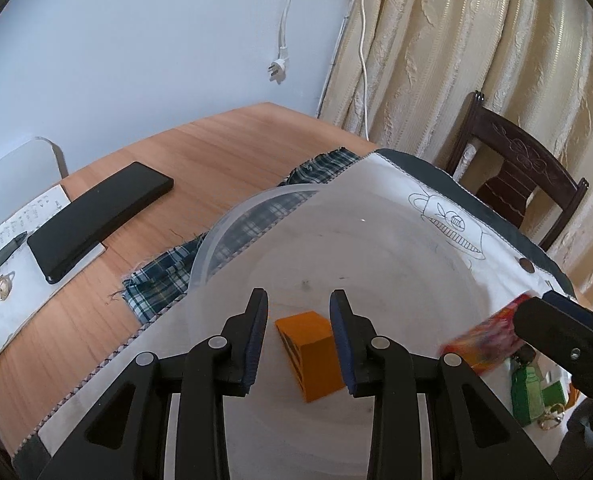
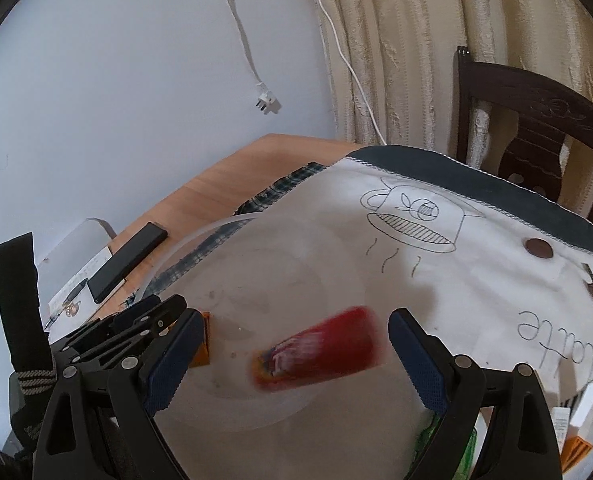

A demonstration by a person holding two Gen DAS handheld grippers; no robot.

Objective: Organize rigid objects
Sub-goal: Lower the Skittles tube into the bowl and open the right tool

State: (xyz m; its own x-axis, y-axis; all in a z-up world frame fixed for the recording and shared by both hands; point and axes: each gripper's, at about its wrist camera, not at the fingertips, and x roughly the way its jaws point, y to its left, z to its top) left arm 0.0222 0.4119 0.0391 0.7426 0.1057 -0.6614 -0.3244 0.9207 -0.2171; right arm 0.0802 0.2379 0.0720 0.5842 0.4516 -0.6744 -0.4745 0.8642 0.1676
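A clear plastic bowl (image 1: pixel 232 220) (image 2: pixel 200 236) sits on a white cloth with a cup drawing (image 2: pixel 412 216). An orange box (image 1: pixel 312 348) lies tilted inside it, below and between the fingers of my left gripper (image 1: pixel 298 296), which is open and does not touch it. In the right wrist view the orange box (image 2: pixel 205 340) is half hidden behind a finger. My right gripper (image 2: pixel 296 314) is open wide. A motion-blurred red box (image 2: pixel 318 348) (image 1: pixel 484 340) hangs between its fingers over the bowl, clear of both pads. The left gripper (image 2: pixel 152 312) shows at the left there.
On the wooden table (image 1: pixel 216 148) lie a black flat case (image 1: pixel 100 220), a notepad with a pen (image 1: pixel 8 252) and a plaid cloth (image 1: pixel 156 280). A green item (image 1: pixel 528 396) and small white and orange boxes (image 2: pixel 580 420) lie right of the bowl. A dark chair (image 1: pixel 516 168) stands behind.
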